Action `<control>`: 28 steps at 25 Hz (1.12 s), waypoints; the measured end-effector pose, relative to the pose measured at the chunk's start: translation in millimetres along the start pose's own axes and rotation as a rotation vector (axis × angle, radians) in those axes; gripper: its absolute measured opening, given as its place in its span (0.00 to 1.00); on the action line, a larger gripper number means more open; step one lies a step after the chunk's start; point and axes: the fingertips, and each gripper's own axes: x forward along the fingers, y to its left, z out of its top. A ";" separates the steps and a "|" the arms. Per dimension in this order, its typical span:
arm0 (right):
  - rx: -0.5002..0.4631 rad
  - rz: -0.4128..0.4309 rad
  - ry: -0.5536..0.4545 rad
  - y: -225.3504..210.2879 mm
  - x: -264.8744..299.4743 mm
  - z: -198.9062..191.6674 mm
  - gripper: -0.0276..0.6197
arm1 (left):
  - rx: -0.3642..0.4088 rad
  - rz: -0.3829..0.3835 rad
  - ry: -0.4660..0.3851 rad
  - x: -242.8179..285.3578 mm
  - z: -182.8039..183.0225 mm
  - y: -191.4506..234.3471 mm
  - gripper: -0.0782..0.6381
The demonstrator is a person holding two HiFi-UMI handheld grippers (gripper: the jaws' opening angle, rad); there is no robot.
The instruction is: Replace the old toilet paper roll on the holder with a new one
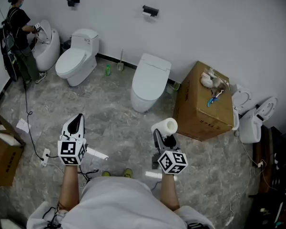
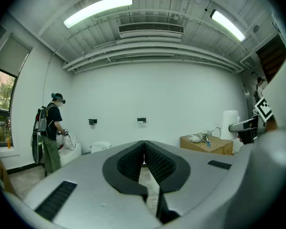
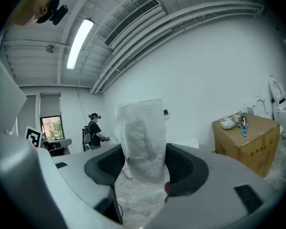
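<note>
- Way off on the left, a person in a black top [image 1: 18, 30] is standing over a white toilet against the wall, well apart from you.
- Your left gripper [image 1: 75, 126] is pointing out roughly level over the grey marble-look floor [image 1: 109, 113]. Its dark ribbed pads [image 2: 131, 163] are pressing flat together with nothing caught between them.
- Ahead of that gripper, a round white ceramic toilet [image 1: 78, 58] is sitting by the wall, with a small green bottle [image 1: 107, 70] just beside it.
- Up on the white wall, the small black wall-mounted paper holder [image 1: 150, 10] is hanging with a bit of white paper showing on it. It's well apart from both grippers.
- Below the holder, a sleeker white toilet with its lid down [image 1: 150, 80] is standing on the floor.
- Your right gripper [image 1: 163, 136] is spreading wide and pinching the new white toilet paper roll [image 3: 142, 132]. A pad is pressing on each side, and the crinkly-looking roll is sticking up above the jaws in the right gripper view.
- Off to the right, a brown cardboard box [image 1: 202, 109] is sitting near the wall with some whitish stuff and a blue bit on top.
</note>
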 end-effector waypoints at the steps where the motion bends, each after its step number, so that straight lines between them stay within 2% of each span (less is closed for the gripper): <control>1: -0.003 -0.002 0.001 -1.3 -1.1 0.2 0.46 | 0.001 0.000 -0.001 0.2 0.8 -1.1 0.14; 12: -0.001 -0.006 0.000 1.7 -7.6 -2.7 0.46 | 0.003 -0.007 -0.001 -3.2 -0.2 -6.8 0.14; 28: 0.037 -0.050 -0.030 -22.4 -29.1 1.2 0.47 | 0.019 -0.060 -0.023 3.5 8.0 -36.9 0.14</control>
